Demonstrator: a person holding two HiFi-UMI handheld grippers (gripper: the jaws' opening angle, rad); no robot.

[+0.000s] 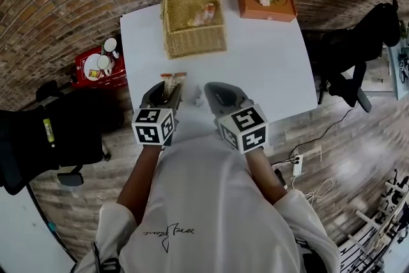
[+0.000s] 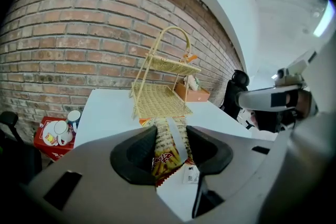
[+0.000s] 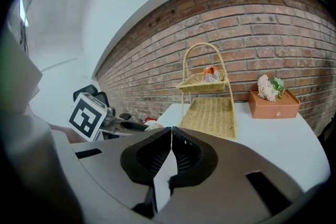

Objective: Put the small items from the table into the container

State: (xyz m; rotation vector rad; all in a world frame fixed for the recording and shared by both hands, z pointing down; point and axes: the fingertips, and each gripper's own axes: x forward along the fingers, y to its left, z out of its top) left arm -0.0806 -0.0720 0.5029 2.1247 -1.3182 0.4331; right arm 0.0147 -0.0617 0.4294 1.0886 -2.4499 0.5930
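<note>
One snack packet (image 2: 167,157) sits clamped inside left claw (image 2: 171,136).

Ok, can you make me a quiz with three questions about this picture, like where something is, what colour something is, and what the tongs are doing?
1. Where is the flower box?
A) on the floor
B) on the table, beside the basket
C) inside the basket

2. What colour is the table?
A) white
B) green
C) black

3. How are the right tongs?
A) wide open
B) gripping a spoon
C) shut, with nothing in them

Answers:
1 B, the box sits on the tabletop beside the basket.
2 A, the whole top is plain white.
3 C, the two jaws meet with nothing between them.
</note>
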